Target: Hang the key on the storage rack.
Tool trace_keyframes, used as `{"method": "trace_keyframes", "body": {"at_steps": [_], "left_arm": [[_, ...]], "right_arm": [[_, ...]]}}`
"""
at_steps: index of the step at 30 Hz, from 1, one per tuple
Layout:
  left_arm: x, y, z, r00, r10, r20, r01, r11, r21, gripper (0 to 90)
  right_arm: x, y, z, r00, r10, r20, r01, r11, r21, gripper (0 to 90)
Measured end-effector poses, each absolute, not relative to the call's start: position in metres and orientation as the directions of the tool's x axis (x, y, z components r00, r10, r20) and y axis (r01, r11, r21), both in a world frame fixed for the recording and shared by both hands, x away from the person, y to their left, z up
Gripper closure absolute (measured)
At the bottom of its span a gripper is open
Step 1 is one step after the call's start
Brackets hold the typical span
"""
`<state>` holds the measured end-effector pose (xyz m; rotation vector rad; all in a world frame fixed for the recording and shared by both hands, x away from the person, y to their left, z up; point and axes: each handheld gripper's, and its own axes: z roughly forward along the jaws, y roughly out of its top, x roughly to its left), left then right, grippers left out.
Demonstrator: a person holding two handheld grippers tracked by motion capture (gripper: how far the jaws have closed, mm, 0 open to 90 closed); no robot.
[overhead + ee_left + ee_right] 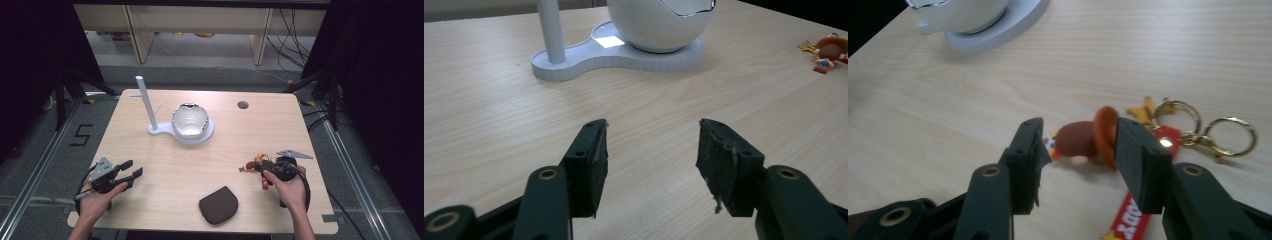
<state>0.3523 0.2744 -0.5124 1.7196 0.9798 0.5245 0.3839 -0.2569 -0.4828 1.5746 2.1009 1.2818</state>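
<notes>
While we look down from the high view, our right gripper sits at a keychain figure on the counter; our left gripper gapes empty. Left gripper view: jaws wide, nothing between. Right gripper view: jaws straddle the figure, not visibly clamped.

pale wooden table with white egg-shaped stand, brown pouch, figure keychain

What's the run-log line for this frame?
right gripper: open, fingers astride keychain figure, no squeeze seen | left gripper: open, empty | brown pouch: untouched | white stand: far
</notes>
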Motion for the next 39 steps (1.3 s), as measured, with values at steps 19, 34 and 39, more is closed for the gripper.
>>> {"method": "trace_keyframes", "body": {"at_steps": [19, 34, 39], "left_arm": [[0.346, 0.256, -0.506, 0.633, 0.766, -0.116, 0.366, -0.164, 0.916, 48.1], [0.344, 0.254, -0.507, 0.639, 0.761, -0.114, 0.365, -0.170, 0.915, 47.3], [0.344, 0.253, -0.508, 0.638, 0.761, -0.112, 0.369, -0.175, 0.913, 47.1]], "right_arm": [[0.374, -0.222, -0.472, -0.532, 0.716, 0.452, 0.823, 0.310, 0.477, 51.5], [0.376, -0.187, -0.480, -0.542, 0.669, 0.509, 0.840, 0.411, 0.354, 46.8], [0.377, -0.183, -0.483, -0.541, 0.644, 0.540, 0.840, 0.434, 0.325, 44.0]]}}
